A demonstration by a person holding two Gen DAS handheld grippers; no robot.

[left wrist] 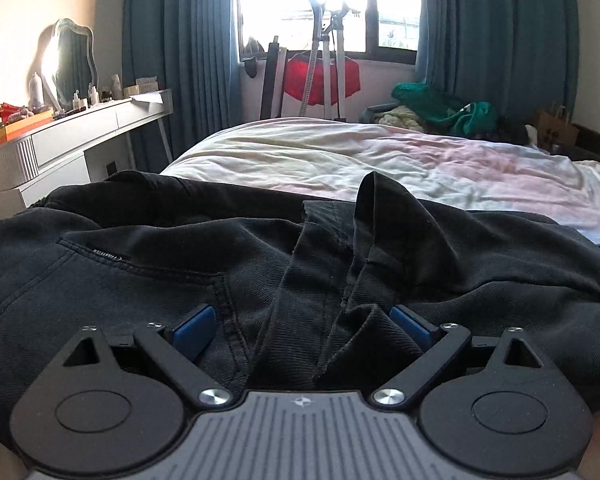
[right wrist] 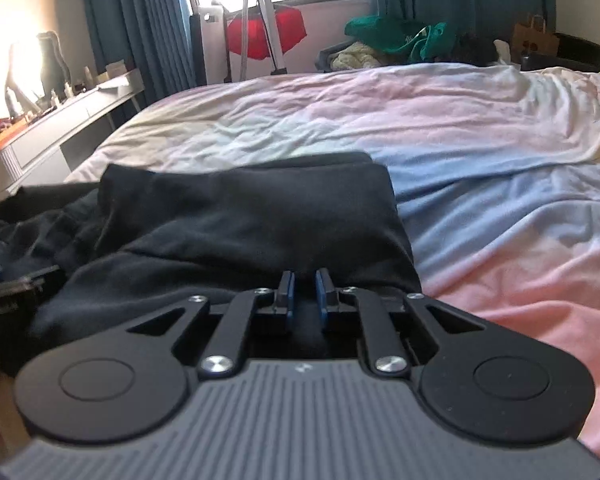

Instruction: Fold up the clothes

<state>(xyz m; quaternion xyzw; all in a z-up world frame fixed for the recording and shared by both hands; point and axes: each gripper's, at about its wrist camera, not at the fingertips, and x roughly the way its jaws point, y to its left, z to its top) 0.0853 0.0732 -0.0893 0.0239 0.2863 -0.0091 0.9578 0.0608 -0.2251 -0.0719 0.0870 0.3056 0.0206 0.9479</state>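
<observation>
A pair of black trousers (left wrist: 260, 248) lies crumpled on the bed, with a seam and a raised fold in the middle. My left gripper (left wrist: 303, 326) is open, its blue pads (left wrist: 194, 330) spread wide over the bunched fabric. In the right wrist view the same black garment (right wrist: 252, 216) shows a folded leg end lying flat on the sheet. My right gripper (right wrist: 303, 290) is nearly shut, with a narrow gap between its blue pads (right wrist: 286, 290), right at the near edge of the cloth. I cannot tell whether fabric is pinched between them.
The bed (right wrist: 480, 140) has a rumpled pink, white and blue sheet. A white dressing table (left wrist: 80, 136) with a mirror and bottles stands left. A tripod (left wrist: 328, 60) and red object stand under the window. Green clothes (left wrist: 440, 108) pile at the far side.
</observation>
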